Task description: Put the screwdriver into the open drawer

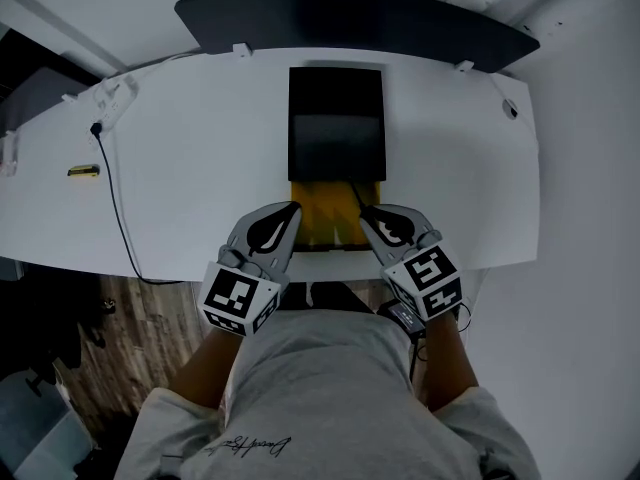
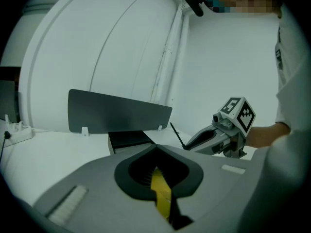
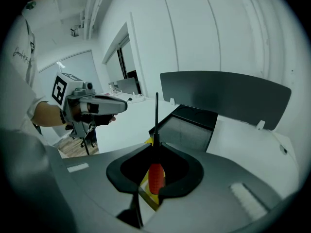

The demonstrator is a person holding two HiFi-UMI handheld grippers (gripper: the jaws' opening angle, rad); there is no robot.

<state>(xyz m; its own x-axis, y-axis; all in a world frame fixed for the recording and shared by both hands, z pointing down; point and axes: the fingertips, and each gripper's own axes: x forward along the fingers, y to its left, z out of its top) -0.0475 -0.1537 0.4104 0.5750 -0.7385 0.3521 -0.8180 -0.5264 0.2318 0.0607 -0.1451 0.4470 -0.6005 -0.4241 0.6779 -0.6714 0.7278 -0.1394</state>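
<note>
A black cabinet (image 1: pixel 336 118) stands mid-table, and its yellow drawer (image 1: pixel 322 216) is pulled out towards me. My right gripper (image 1: pixel 366 212) hangs over the drawer's right side, shut on a screwdriver. The red handle (image 3: pixel 155 177) sits between the pads and the black shaft (image 3: pixel 156 115) sticks out ahead, over the drawer. My left gripper (image 1: pixel 291 209) hovers over the drawer's left side, its jaws together with nothing in them. Through its hollow, the left gripper view shows only the yellow drawer (image 2: pixel 161 191). Each gripper view shows the other gripper alongside.
The white table (image 1: pixel 200 148) carries a dark curved panel (image 1: pixel 350 18) along its back edge. At far left lie a power strip (image 1: pixel 115 98), its black cable (image 1: pixel 115 203) and a small yellow object (image 1: pixel 83 171). Wooden floor (image 1: pixel 150 328) lies below the table's front edge.
</note>
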